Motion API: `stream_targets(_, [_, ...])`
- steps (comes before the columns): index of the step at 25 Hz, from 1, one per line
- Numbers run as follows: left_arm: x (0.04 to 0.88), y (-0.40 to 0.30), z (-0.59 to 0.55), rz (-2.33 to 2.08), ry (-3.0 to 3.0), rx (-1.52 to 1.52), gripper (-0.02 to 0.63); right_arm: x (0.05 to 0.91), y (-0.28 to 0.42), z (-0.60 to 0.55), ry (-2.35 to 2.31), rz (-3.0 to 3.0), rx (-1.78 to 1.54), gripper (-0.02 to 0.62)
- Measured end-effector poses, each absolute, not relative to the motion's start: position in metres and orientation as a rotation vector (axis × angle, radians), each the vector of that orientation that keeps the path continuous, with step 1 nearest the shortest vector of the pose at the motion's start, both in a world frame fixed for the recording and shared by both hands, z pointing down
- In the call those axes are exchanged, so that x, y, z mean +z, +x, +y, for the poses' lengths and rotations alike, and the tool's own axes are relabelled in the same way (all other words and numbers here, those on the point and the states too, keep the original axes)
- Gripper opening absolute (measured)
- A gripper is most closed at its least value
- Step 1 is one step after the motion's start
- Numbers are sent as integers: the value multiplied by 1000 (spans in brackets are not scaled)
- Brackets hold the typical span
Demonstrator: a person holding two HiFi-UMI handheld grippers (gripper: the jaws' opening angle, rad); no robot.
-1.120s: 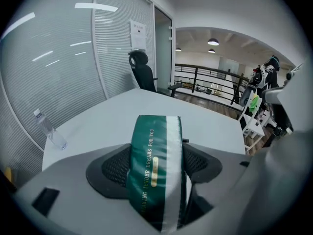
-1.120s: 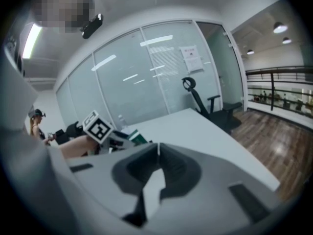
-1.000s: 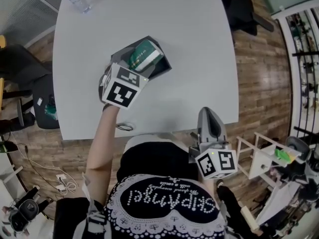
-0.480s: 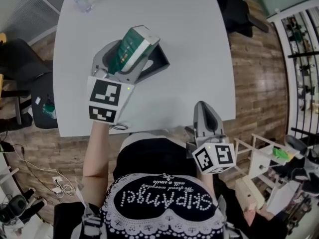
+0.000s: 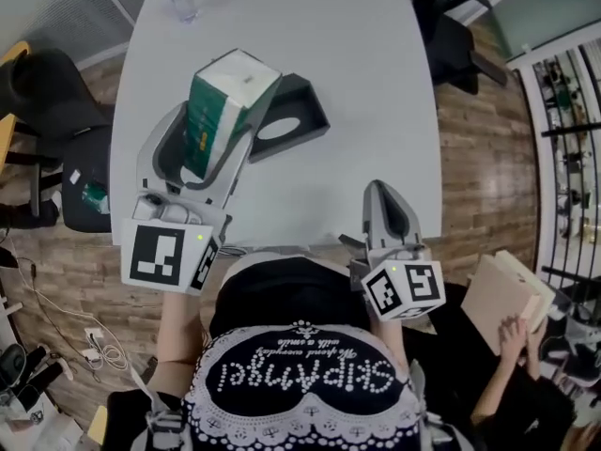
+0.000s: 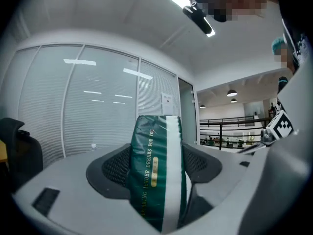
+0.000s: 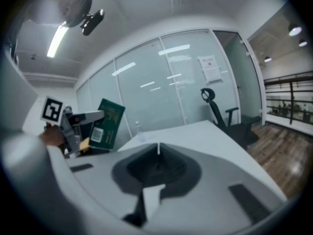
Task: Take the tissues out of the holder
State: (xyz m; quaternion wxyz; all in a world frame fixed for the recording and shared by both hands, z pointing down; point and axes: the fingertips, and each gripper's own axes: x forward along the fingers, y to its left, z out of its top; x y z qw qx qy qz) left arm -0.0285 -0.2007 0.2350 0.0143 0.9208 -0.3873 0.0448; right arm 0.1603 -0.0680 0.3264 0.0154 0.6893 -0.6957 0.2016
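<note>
The left gripper (image 6: pixel 156 163) pinches the tissue pack (image 5: pixel 221 97) across its narrow sides, jaws pressed on the green wrap. A second ago the pack sat low in the holder (image 5: pixel 293 122); now it hangs raised, clear of it and nearer the person — the take-out looks done. The holder lies on the table (image 5: pixel 376 73), its opening seemingly empty, though the angle is poor. The right gripper (image 7: pixel 155 168) — jaws together, nothing between — hovers at the near table edge, as before.
</note>
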Motion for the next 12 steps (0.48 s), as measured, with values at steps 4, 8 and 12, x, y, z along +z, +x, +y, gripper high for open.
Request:
stream_targets(4, [219,-58,-179,-1322,2839,56,339,315,157,-74,2130,-2208,585,34])
stream_targets(8, [215,-84,-159,-1403,2792,6,339,307,153,-76,2121,-2242,553,34])
stream_targets(12, [222,-101,-143,-1453,2759,4,339,302,151,-77,2110,-2266,541,34])
